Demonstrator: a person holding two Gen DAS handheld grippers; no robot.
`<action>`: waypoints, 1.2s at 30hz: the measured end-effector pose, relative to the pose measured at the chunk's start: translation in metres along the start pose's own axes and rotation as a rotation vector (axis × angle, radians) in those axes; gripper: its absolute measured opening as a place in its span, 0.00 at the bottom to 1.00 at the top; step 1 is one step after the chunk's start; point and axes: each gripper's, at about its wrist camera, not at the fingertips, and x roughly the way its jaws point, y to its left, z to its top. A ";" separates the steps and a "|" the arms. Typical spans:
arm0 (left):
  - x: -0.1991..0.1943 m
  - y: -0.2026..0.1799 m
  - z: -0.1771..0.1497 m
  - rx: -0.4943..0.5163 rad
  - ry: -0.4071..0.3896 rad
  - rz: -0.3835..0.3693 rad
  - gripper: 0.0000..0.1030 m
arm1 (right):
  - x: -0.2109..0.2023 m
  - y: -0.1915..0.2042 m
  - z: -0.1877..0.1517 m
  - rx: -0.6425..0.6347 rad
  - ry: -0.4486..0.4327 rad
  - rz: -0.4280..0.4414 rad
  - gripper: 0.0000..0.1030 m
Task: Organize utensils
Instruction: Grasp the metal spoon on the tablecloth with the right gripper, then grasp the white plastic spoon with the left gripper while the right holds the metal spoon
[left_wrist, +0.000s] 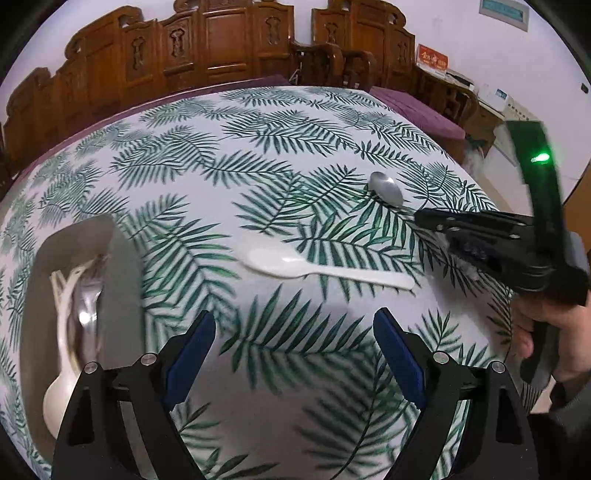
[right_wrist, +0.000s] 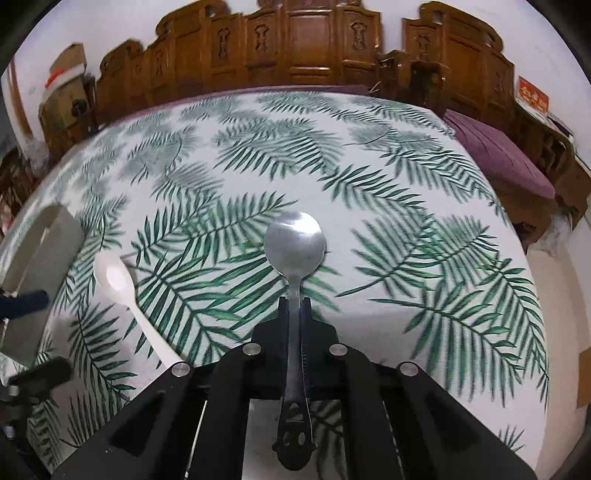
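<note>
Two grippers over the leaf-print bench (right_wrist: 369, 177), right gripper (right_wrist: 294, 306) fingers clamped on a metal spoon (right_wrist: 295, 240) at frame centre, left gripper (left_wrist: 293, 332) fingers spread wide and empty, white plastic spoon (left_wrist: 288, 266) mid-frame, grey tray (left_wrist: 122, 266) of utensils at left.

Shiny round-bowled metal spoon (right_wrist: 295, 243) clamped by its handle between right gripper (right_wrist: 294, 301) fingers, bowl forward over leaf-print cloth. White plastic spoon (left_wrist: 317, 269) flat on cloth, bowl toward grey rectangular tray (left_wrist: 125, 266), apart from it. Inside tray: metal and white utensils, blurred.
</note>
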 end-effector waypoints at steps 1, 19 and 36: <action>0.004 -0.002 0.002 -0.001 0.004 0.001 0.81 | -0.001 -0.004 0.000 0.009 -0.004 0.002 0.07; 0.064 -0.014 0.038 -0.139 0.108 -0.018 0.82 | -0.008 -0.024 -0.002 0.072 -0.030 0.029 0.07; 0.058 -0.023 0.033 0.006 0.109 0.060 0.27 | -0.010 -0.024 -0.002 0.075 -0.032 0.043 0.07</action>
